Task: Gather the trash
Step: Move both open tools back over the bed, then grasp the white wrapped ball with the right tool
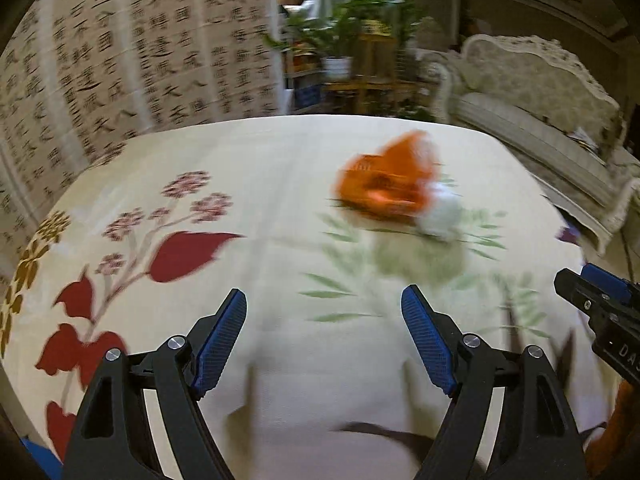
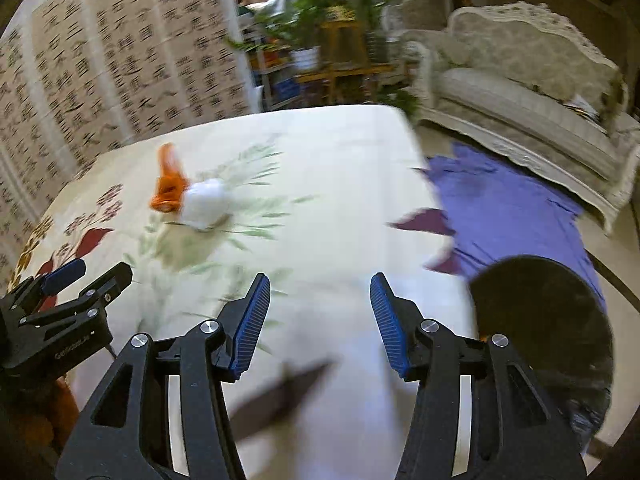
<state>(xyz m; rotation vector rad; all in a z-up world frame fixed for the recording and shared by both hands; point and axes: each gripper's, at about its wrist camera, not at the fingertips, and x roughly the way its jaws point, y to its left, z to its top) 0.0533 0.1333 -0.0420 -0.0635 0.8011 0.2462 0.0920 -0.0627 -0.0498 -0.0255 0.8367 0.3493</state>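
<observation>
**Kid:** What are you doing now?

**Me:** I'm picking up trash. My left gripper [image 1: 322,336] is open wide, and nothing is in it. My right gripper [image 2: 318,322] is open too, not as wide, and it is empty as well. I think I'm between pick-ups.

**Kid:** Where's the trash?

**Me:** On the table [image 1: 280,152], far side. There's an orange wrapper [image 1: 386,178] with a white paper ball [image 1: 440,212] touching it. Both grippers are well short of them.

**Kid:** What comes next?

**Me:** I think I must reach over, put one gripper around a piece and squeeze. Then I carry it to the black bin [image 2: 544,316], which sits by the table's right edge, near my right gripper.

**Kid:** What can't you see?

**Me:** Everything is blurry. I can't tell if the orange thing is a wrapper or a bag. The bin is cut off by my gripper, so I can't see inside.
</observation>
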